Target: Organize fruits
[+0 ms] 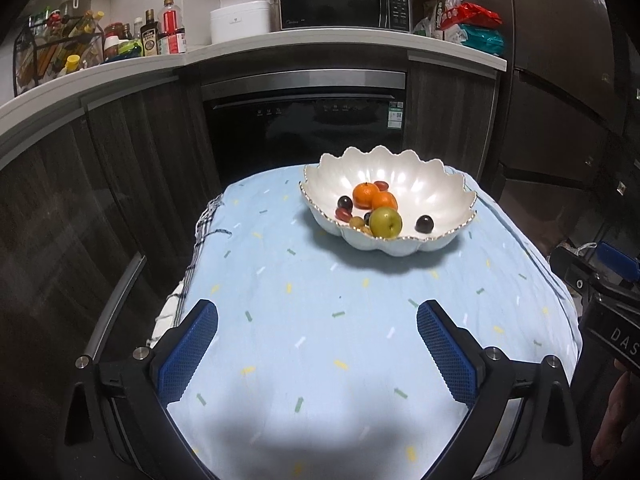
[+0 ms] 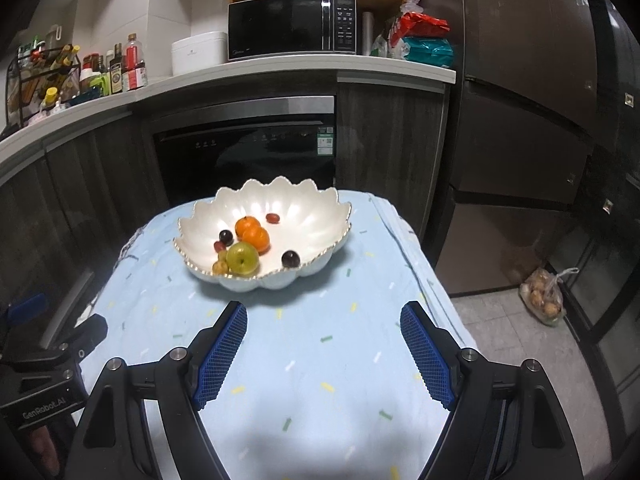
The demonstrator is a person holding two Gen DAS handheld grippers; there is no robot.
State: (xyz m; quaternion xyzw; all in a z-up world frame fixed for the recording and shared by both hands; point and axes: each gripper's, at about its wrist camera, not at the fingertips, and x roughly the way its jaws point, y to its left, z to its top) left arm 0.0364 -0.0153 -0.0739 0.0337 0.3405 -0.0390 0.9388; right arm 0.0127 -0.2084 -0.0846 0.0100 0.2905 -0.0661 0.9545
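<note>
Nearest the left wrist camera, the left gripper [image 1: 317, 344] hangs over the desk with its jaws spread wide and nothing between them; its fingers [image 1: 188, 354] are black, faced with blue pads of a fine waffle grid. The right gripper [image 2: 323, 350] is built the same and also stands spread and empty above the cloth.

The desk is covered by a pale blue tablecloth [image 1: 320, 320], soft and slightly rumpled, sprinkled with small yellow, white and green dashes; a checked cloth [image 1: 196, 248] peeks out at its left edge.

Further on, toward the far end of the desk, sits the fruit bowl [image 1: 424, 184], glossy pearly white, with a scalloped, petal-like rim edged in a metallic line. All the fruit lies inside it. At the near rim is a round yellow-green apple [image 1: 385, 221] with a small tan fruit [image 1: 357, 222] touching it on the left. Behind the apple two orange tangerines [image 1: 374, 195] sit pressed together. Dark purple grapes [image 1: 345, 202] and a reddish one lie to their left, another reddish one lies behind the tangerines, and a lone dark grape [image 1: 424, 224] rests apart on the right.

Beyond the desk stand dark wood-grain cabinets with a black dishwasher [image 1: 304, 128], and on the white counter above it a microwave [image 1: 344, 0].
</note>
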